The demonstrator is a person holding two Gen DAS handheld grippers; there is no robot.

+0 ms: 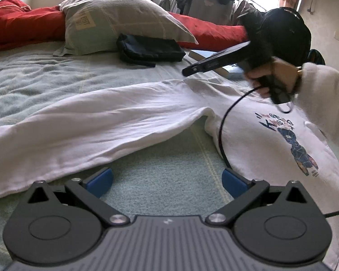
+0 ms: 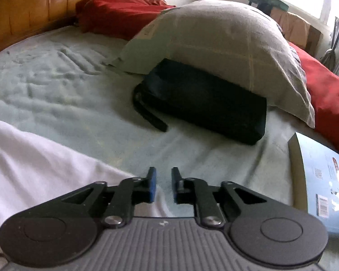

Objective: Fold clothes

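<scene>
A white long-sleeved shirt (image 1: 124,117) with a blue printed figure lies spread on the pale green bed sheet (image 1: 169,180), one sleeve stretched out to the left. My left gripper (image 1: 167,180) is open wide just above the sheet, below the sleeve, with nothing between its blue pads (image 1: 99,180). A hand in a white sleeve holds my right gripper (image 1: 188,71) over the shirt's upper edge. In the right wrist view my right gripper (image 2: 163,185) shows a narrow gap between its pads with nothing in it, and the edge of the white shirt (image 2: 34,164) lies below and to the left.
A grey-green pillow (image 1: 115,15) and a black pouch (image 1: 149,49) sit at the head of the bed. A blue book (image 2: 323,185) lies at the right. A red duvet (image 1: 22,24) runs behind, and a black cable (image 1: 223,124) hangs over the shirt.
</scene>
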